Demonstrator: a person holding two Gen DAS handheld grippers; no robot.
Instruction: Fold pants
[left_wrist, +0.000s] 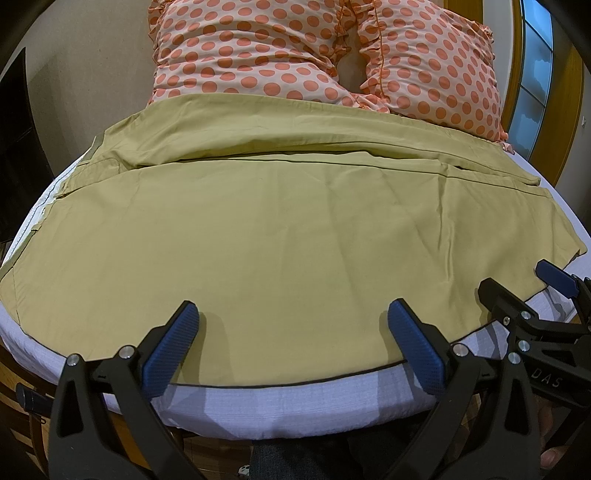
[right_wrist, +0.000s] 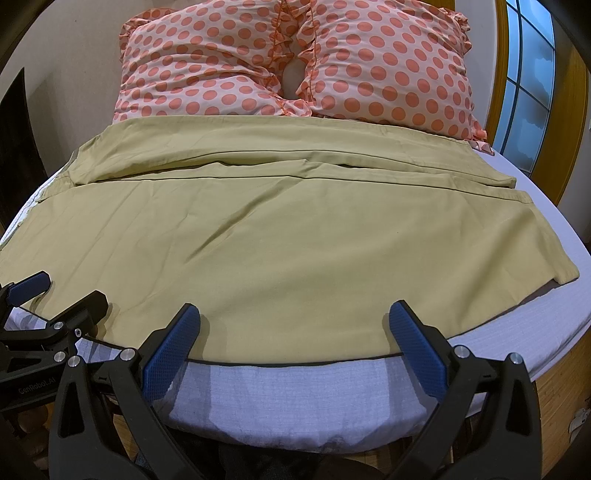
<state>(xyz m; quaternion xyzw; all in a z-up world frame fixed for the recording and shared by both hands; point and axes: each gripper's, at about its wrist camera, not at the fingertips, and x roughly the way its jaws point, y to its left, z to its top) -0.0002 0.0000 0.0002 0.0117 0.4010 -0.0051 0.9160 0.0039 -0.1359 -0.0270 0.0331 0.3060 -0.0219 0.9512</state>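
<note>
- Lying flat across the bed, the khaki pants (left_wrist: 288, 221) cover most of the white sheet (left_wrist: 295, 402), both legs side by side and running crosswise, near hem edge at 6 o'clock by the bed's edge.
- Two pillows (right_wrist: 229, 70) with orange dots sit at 12 o'clock, touching the far side of the pants; nothing lies on top of the fabric.
- A window (right_wrist: 524, 85) with a wooden frame shows at 2 o'clock, a dark panel at 9 o'clock.
- The left gripper (left_wrist: 291, 314) is spread wide, blue pads just above the near hem, pinching nothing.
- The right gripper (right_wrist: 293, 315) is likewise spread over the hem, holding nothing.
- "DAS" reads on the right gripper's body in the left wrist view; "GenRobot.AI" reads on the left gripper's body in the right wrist view.
- Only the right wrist view shows both pillows whole and the pants' right-hand hem corner at 3 o'clock; the left wrist view shows the waistband end at 9 o'clock more fully.
</note>
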